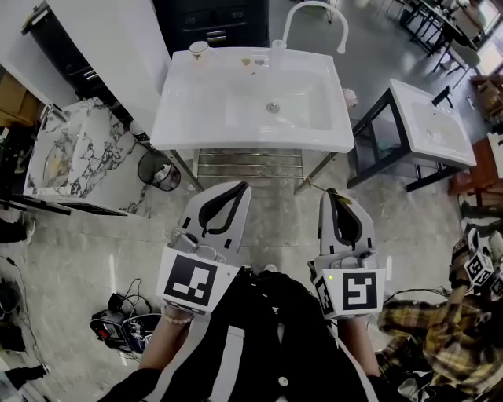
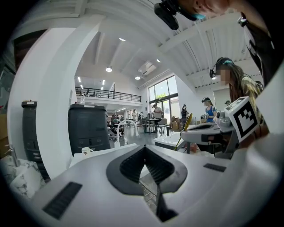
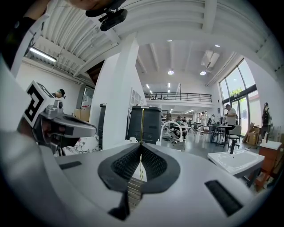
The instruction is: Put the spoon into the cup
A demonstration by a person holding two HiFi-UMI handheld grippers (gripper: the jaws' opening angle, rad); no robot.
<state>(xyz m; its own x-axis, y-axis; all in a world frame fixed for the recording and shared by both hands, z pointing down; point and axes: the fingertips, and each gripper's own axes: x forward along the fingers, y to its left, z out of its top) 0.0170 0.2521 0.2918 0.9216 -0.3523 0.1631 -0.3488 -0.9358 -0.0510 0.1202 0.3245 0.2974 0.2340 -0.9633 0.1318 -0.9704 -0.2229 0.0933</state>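
Both my claws are shut and empty, left claw [image 1: 242, 188] and right claw [image 1: 331, 194], before the white basin worktop [image 1: 181, 118]. The cup [image 1: 199, 49] stands on its back left corner, and the spoon [image 1: 246, 61] lies on the back rim to the right of it.

A white sink [image 1: 196, 118] with a curved faucet [image 1: 343, 31] is flanked by a marble slab [image 1: 78, 157] and a second sink [image 1: 432, 129].

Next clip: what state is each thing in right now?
cup: upright on the back left corner of the sink.
left gripper: shut, empty.
right gripper: shut on the yellow spoon.
yellow spoon: held, not yet in the cup.
faucet: no water seen running.
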